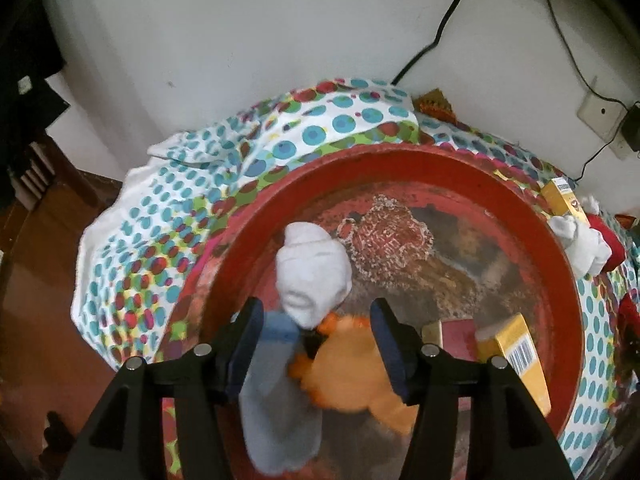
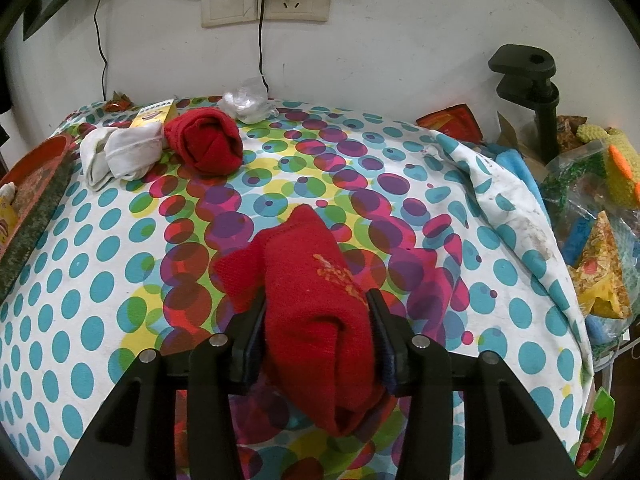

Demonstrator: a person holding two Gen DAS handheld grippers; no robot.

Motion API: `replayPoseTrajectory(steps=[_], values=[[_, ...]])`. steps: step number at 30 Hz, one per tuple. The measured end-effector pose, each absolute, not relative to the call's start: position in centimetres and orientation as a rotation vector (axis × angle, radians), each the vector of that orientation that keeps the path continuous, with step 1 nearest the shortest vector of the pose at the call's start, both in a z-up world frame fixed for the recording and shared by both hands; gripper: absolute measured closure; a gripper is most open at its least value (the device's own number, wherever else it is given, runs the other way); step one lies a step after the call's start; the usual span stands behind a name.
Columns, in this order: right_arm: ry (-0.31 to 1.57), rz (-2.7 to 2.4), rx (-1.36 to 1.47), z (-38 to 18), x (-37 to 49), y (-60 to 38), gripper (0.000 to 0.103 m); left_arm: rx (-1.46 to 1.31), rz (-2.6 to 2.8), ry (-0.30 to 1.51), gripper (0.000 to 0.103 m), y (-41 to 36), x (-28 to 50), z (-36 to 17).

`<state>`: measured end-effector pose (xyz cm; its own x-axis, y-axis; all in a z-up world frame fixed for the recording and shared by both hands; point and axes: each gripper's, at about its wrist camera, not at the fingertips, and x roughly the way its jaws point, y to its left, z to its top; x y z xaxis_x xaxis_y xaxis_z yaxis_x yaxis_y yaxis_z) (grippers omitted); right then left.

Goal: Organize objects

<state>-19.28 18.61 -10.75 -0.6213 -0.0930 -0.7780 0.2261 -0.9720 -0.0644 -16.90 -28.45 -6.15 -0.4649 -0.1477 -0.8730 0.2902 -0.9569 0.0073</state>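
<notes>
We are seeing a white rolled sock (image 1: 312,268) lying inside the round red tray (image 1: 560,248), touching a pale grey-blue sock (image 1: 276,400) and an orange plush toy (image 1: 352,364), with a yellow box (image 1: 516,356) and a dark red box (image 1: 456,336) resting near the tray's right rim. On the dotted cloth, a red sock (image 2: 320,312) is sitting pinched between the fingers of the right gripper (image 2: 316,332) near the front edge. A rolled red sock (image 2: 206,142) is touching a bundled white sock (image 2: 120,152) toward the back left corner, beside another yellow box (image 2: 154,114).
</notes>
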Motion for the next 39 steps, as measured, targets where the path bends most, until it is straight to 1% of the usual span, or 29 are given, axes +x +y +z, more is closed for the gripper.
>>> replayPoseTrajectory(steps=[6, 10, 16, 19, 24, 25, 26, 32, 36, 39], values=[[0.227, -2.667, 1.269, -10.7, -19.2, 18.5, 0.058, 1.339, -2.526, 0.090, 0.046, -25.2, -11.4, -4.4], [0.231, -2.668, 1.269, -10.7, -19.2, 18.4, 0.058, 1.262, -2.580, 0.096, 0.046, -23.2, -6.9, -3.5], [0.240, -2.671, 1.268, -10.8, -19.2, 18.2, 0.058, 1.197, -2.638, 0.003, 0.046, -19.8, -1.9, -3.4], [0.243, -2.672, 1.267, -10.8, -19.1, 18.1, 0.058, 1.188, -2.675, 0.028, 0.046, -18.9, -0.5, -3.7], [0.273, -2.681, 1.262, -10.7, -19.0, 18.0, 0.059, 1.209, -2.692, 0.012, 0.046, -18.1, 0.7, -4.8], [0.278, -2.679, 1.259, -10.7, -19.0, 18.0, 0.063, 1.216, -2.697, 0.008, 0.046, -18.1, 0.7, -4.9], [0.278, -2.670, 1.253, -10.7, -19.0, 18.0, 0.065, 1.224, -2.693, -0.008, 0.046, -18.1, 0.8, -5.0], [0.339, -2.691, 1.245, -10.7, -18.8, 17.8, 0.068, 1.221, -2.671, 0.060, 0.046, -20.2, 1.2, -4.9], [0.258, -2.733, 1.282, -10.6, -18.6, 18.2, 0.069, 1.215, -2.652, 0.096, 0.046, -21.8, 1.4, -5.0], [0.191, -2.743, 1.307, -10.3, -18.5, 18.5, 0.070, 1.202, -2.608, 0.074, 0.046, -22.8, 1.4, -5.2]])
